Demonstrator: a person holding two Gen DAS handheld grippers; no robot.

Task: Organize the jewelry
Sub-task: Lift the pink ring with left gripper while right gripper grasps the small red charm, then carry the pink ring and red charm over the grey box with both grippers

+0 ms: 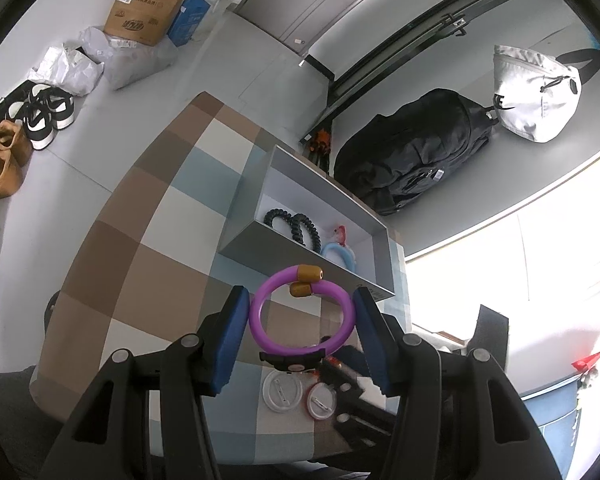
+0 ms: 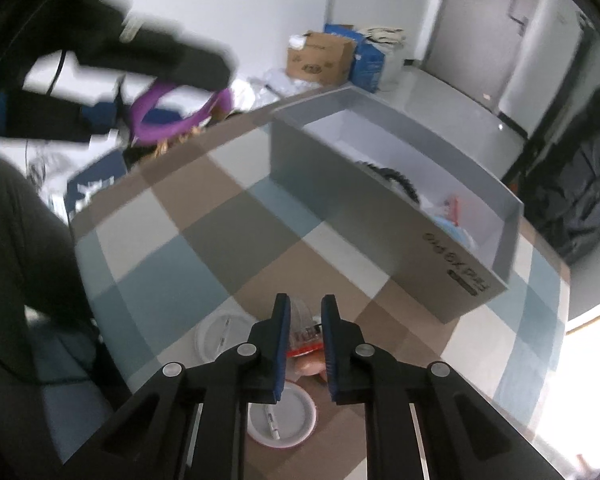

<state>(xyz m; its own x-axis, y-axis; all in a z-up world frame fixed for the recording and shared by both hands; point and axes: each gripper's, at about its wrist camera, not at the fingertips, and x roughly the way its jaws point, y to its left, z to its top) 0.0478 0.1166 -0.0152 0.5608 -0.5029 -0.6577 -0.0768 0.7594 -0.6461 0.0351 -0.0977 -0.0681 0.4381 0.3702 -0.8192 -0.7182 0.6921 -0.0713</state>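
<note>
Purple bracelet gripped by left tool | right tool narrow | grey box print illegible

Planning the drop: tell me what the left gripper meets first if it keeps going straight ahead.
Probably the near wall of the grey box: the left gripper, holding the purple bracelet, points at it. Depth is unclear; it may pass over the rim.

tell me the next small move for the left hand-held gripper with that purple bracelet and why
Probably carry it forward over the grey box and open. The left hand-held gripper grips the purple bracelet just short of the box's near wall, and the coiled black band already lies inside.
</note>
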